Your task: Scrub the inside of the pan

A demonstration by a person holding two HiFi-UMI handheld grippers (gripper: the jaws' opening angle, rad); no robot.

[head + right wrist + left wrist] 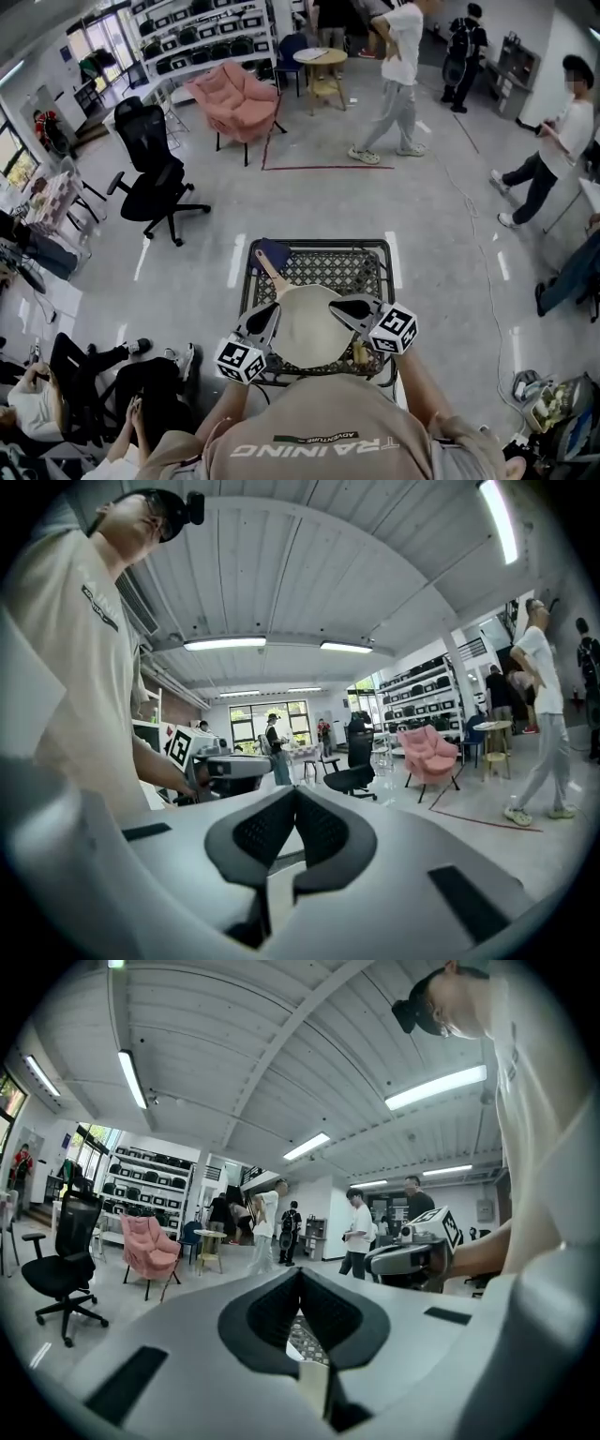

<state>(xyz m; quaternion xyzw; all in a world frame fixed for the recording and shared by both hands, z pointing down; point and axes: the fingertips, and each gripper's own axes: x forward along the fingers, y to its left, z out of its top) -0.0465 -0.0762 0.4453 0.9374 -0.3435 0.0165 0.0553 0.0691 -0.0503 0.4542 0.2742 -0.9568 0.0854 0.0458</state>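
The pan [314, 328], pale inside and with a wooden handle [272, 274], lies on a black mesh table [319, 247]. Both grippers hang above it, apart from it. My left gripper [270, 313] is over the pan's left side and my right gripper [336, 305] over its right side, tips turned toward each other. In the left gripper view the jaws [300, 1274] meet at the tips with nothing between them. The right gripper view shows its jaws [296, 794] shut and empty too. A small yellow thing [359, 354] lies by the pan's right edge, partly hidden.
A dark blue pad [272, 251] lies at the handle's far end. A black office chair [155, 173] and a pink armchair [234, 98] stand beyond the table. People walk at the back [398, 84] and right [548, 155]; others sit at the lower left [56, 384].
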